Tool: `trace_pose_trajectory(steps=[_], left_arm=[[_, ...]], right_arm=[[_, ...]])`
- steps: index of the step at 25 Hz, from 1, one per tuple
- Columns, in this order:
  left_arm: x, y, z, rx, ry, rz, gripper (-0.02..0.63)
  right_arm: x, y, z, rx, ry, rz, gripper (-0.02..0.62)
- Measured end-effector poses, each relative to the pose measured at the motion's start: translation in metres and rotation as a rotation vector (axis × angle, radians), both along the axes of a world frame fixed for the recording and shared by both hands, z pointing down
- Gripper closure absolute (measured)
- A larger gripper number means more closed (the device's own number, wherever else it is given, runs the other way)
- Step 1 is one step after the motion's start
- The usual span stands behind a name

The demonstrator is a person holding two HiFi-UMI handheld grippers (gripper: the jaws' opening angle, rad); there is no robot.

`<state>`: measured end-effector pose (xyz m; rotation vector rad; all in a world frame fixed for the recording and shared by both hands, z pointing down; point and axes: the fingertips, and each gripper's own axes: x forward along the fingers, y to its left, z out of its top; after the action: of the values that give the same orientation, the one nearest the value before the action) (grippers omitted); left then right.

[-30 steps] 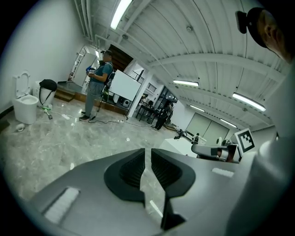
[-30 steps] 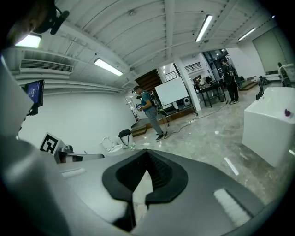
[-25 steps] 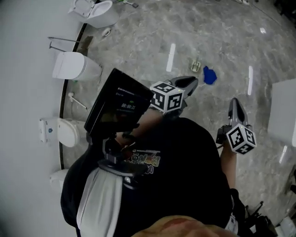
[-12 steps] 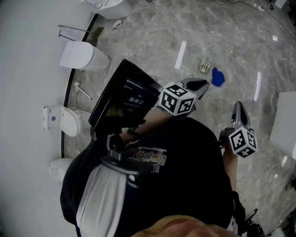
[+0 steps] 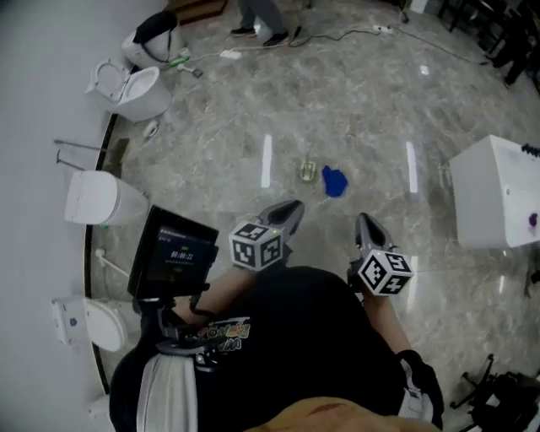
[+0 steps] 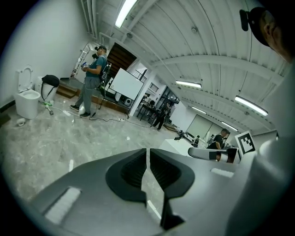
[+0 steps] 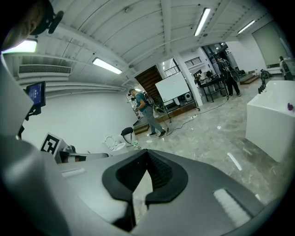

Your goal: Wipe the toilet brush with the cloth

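Observation:
A blue cloth (image 5: 335,181) lies crumpled on the grey marble floor, with a small pale object (image 5: 308,170) just left of it. By the left wall a thin white long-handled thing (image 5: 110,263), perhaps the toilet brush, stands between two toilets. My left gripper (image 5: 291,207) (image 6: 148,152) hangs in the air short of the cloth. Its jaws are closing, a narrow slit is left, and nothing is between them. My right gripper (image 5: 361,221) (image 7: 146,153) is level with it on the right, shut and empty. Neither touches the cloth.
White toilets (image 5: 99,199) (image 5: 139,89) line the curved left wall. A white box (image 5: 498,198) stands on the right. A person (image 5: 263,21) (image 6: 94,76) stands at the far end near cables. A dark screen (image 5: 173,257) juts from my chest.
The head view has swung, showing more of the floor ahead. Both grippers now sit lower in the frame and closer together, with the cloth ahead between them.

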<state>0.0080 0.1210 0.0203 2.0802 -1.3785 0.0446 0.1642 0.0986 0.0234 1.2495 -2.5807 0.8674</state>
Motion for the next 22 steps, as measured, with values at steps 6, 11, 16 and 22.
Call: trace_pose_trajectory(steps=[6,11,16,22], left_arm=[[-0.019,0.005,-0.010,0.008,0.027,-0.058,0.582],[0.008,0.018,-0.010,0.004,0.008,-0.040,0.581],[-0.004,0.019,-0.009,0.007,0.027,-0.068,0.583],[-0.008,0.020,-0.009,0.024,0.028,-0.074,0.583]], right_arm=[[-0.019,0.001,-0.025,0.016,0.004,-0.043,0.594],[0.008,0.016,-0.022,-0.006,-0.008,-0.034,0.594],[0.001,0.010,-0.019,-0.018,-0.014,-0.039,0.594],[-0.006,0.012,-0.024,-0.007,-0.006,-0.068,0.594]])
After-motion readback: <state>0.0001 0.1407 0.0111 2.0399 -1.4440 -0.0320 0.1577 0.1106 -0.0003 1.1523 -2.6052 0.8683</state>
